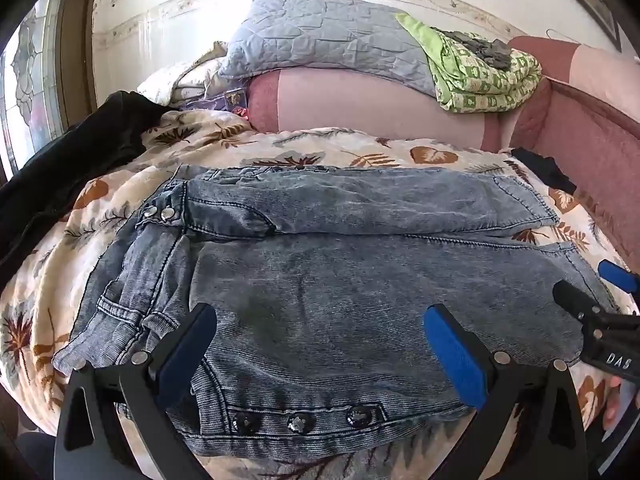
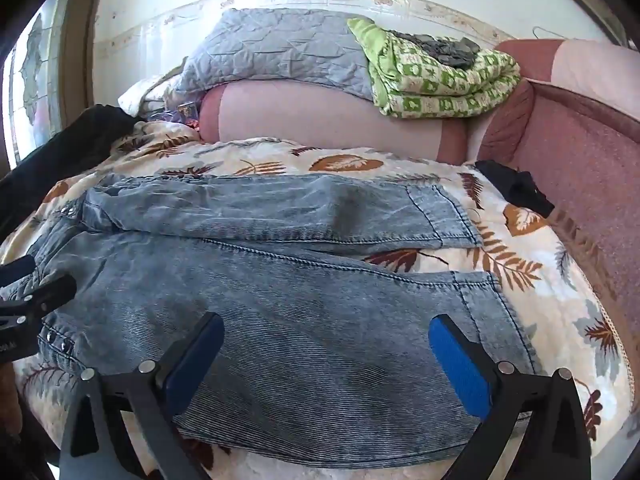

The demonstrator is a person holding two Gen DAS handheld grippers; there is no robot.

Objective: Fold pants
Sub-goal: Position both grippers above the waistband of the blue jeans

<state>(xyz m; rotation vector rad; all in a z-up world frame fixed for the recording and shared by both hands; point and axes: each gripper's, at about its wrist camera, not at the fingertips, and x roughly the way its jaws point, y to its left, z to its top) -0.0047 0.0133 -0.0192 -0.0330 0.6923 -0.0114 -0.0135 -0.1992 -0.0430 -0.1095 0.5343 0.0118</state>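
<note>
Faded blue denim fills the middle of both wrist views: the pants point(image 1: 340, 280) lie flat on the leaf-print bedspread point(image 1: 360, 148), their long axis running left to right across the frame, waistband and snaps at the left, the two leg hems at the right. Our left gripper point(image 1: 320, 354) hangs over the near leg toward the waist end, its blue pads spread wide with nothing pinched between them; three dark buttons sit on the near edge just below. Our right gripper point(image 2: 326, 364) hovers over the same near leg closer to the hem point(image 2: 492, 304), likewise wide open and empty. The far leg point(image 2: 260, 208) lies higher in the frame, beside the near one, with bedspread showing between the two hems at the right. We judge the fold turns on this: both grippers sit along the near long edge, left nearer the waist, right nearer the cuff.
</note>
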